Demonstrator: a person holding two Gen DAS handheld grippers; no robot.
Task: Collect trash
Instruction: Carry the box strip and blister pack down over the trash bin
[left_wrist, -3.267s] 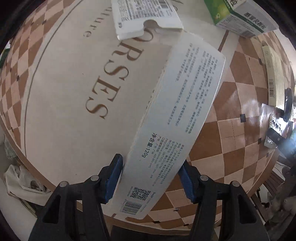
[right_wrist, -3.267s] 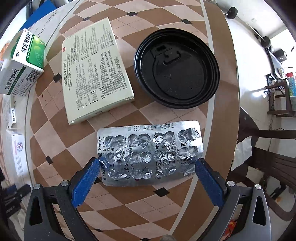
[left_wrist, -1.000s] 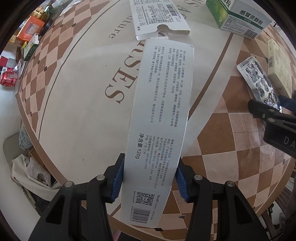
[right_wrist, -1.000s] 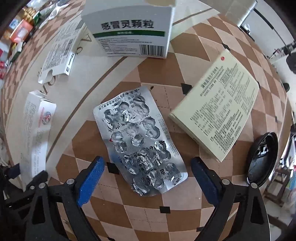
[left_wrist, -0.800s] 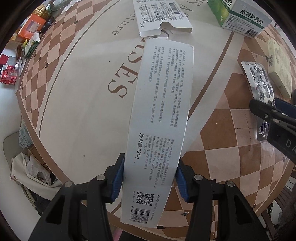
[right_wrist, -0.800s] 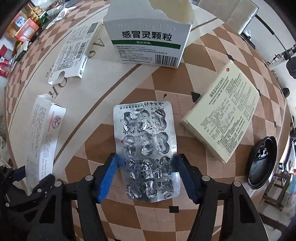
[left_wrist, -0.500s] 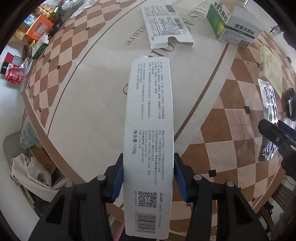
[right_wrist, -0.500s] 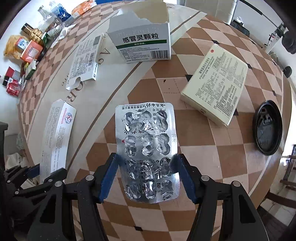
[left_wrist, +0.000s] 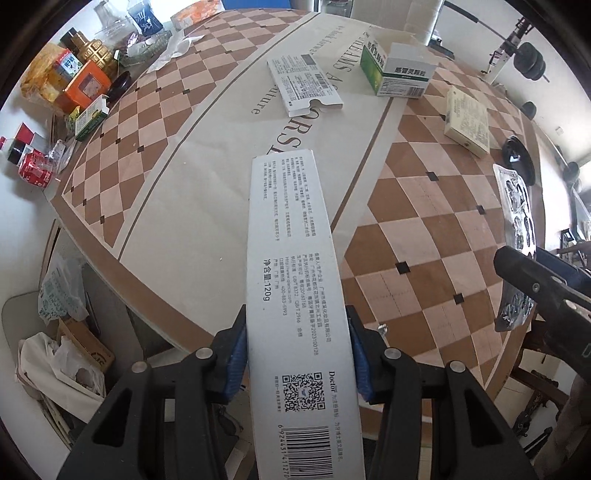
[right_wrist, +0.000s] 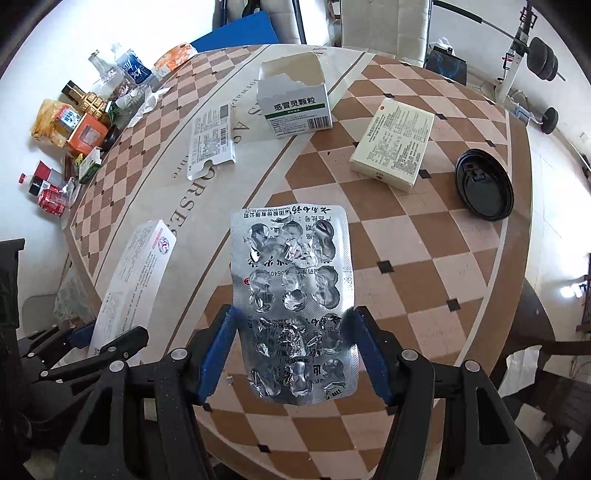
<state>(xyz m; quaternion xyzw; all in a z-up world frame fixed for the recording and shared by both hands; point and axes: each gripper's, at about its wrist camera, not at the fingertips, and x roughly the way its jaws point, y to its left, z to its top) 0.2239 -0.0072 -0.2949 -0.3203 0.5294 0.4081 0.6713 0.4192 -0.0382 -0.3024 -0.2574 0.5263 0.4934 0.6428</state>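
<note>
risk first: the long white carton (left_wrist: 295, 295) is pinched only near its barcode end, so most of its length overhangs ahead of the left gripper (left_wrist: 297, 349); a quick swing could lever it out of the pads. the empty foil blister sheet (right_wrist: 293, 295) is thin and crumpled, held by its two side edges, and may buckle or slide free if squeezed unevenly. either drop would likely land past the table (left_wrist: 207, 184) edge, toward the bags and cardboard on the floor.

grip state: left gripper clamped tight across the carton's width, both blue pads pressing its sides. right gripper (right_wrist: 293, 349) at a middling width, its pads closed onto the sheet's edges. both items hang clear above the table.

uncollected on the table: torn green-and-white box (right_wrist: 295, 107), flattened white box (right_wrist: 212, 142), cream box (right_wrist: 393, 142), black lid (right_wrist: 484, 184).
</note>
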